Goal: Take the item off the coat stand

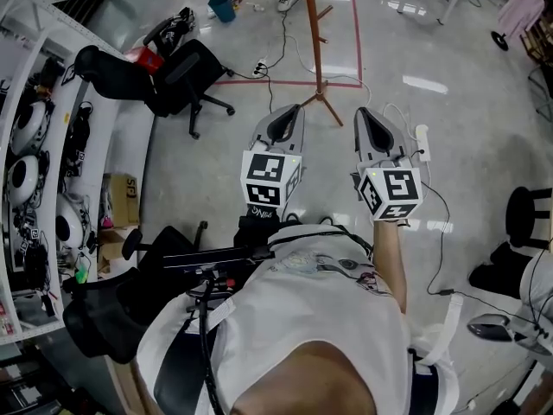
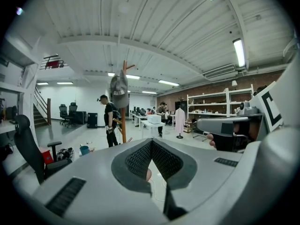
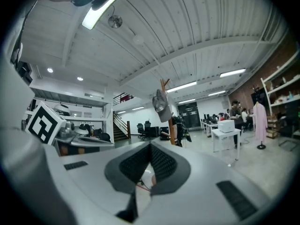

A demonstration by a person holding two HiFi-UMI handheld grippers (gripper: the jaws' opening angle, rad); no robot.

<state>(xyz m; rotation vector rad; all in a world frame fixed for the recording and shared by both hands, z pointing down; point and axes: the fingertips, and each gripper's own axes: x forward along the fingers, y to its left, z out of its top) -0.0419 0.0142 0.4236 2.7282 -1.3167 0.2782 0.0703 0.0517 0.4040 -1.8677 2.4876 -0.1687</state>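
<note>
The left gripper (image 1: 292,111) and the right gripper (image 1: 366,112) are held side by side, each with its jaws pressed together on nothing. Ahead of both and above their tips, well apart, a grey cap (image 2: 120,90) hangs on the coat stand (image 1: 316,41).

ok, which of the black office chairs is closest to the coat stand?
The black chair with its wheeled base showing, just left of the coat stand in the head view. The other chair sits farther left, against the white shelving.
</note>
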